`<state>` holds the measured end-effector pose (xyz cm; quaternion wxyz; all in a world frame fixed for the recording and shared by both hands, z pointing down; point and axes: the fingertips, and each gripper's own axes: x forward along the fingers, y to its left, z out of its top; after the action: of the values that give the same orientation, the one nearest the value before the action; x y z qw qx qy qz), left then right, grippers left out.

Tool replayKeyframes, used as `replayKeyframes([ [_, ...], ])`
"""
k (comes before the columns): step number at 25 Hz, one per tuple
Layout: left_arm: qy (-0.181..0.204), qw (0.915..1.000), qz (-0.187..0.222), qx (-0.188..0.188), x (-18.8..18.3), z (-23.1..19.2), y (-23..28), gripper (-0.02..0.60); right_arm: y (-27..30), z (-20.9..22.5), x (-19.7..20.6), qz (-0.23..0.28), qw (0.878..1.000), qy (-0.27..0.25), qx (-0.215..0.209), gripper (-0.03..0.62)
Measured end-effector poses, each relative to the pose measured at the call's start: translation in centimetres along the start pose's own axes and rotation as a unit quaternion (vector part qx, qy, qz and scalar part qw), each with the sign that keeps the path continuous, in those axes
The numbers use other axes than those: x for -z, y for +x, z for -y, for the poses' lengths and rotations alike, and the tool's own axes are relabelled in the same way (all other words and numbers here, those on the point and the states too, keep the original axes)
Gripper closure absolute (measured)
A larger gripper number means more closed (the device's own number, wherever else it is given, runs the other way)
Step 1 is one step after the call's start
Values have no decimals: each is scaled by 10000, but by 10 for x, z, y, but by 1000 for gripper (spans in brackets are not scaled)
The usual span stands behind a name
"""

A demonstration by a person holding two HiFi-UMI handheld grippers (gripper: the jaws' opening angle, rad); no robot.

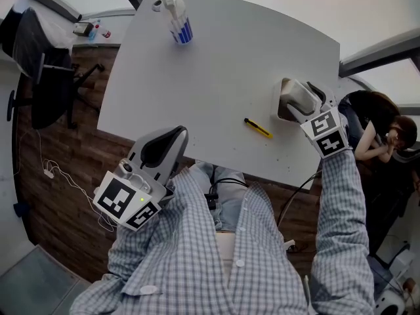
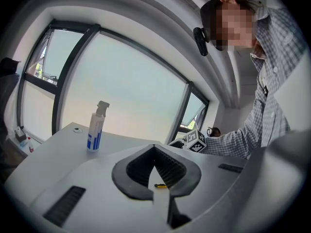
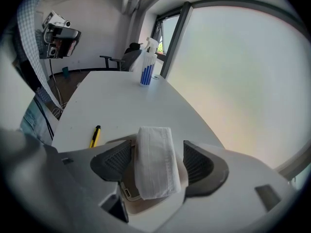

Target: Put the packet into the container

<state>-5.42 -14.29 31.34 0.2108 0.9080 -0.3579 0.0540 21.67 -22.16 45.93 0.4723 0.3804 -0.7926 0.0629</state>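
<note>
The white packet lies lengthwise across the beige container, between the jaws of my right gripper. The jaws stand wide open, and a gap shows between the right pad and the packet. In the head view the right gripper covers the container at the table's right edge, and the packet is hidden there. My left gripper hangs off the table's near edge by my lap. In its own view the left gripper has its fingertips touching, with nothing between them.
A yellow utility knife lies on the white table just left of the container. A blue-and-white spray bottle stands at the far side. An office chair is on the left, and another person sits on the right.
</note>
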Motion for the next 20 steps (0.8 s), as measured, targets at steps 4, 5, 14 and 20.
replayKeyframes([
  [4,39,9999,1,103,-3,0,3,574,-16,4,-14,359,9987,145,329,276],
  [5,52,9999,3,136,-5,0,4,574,-22,5,-19,472,9977,183,442,276],
  [14,191,9986,6,493,-14,6,18,574,-67,4,-54,1541,9806,657,1018,284],
  [20,301,9967,15,749,-21,13,28,574,-104,-11,-72,2199,9589,1062,1445,544],
])
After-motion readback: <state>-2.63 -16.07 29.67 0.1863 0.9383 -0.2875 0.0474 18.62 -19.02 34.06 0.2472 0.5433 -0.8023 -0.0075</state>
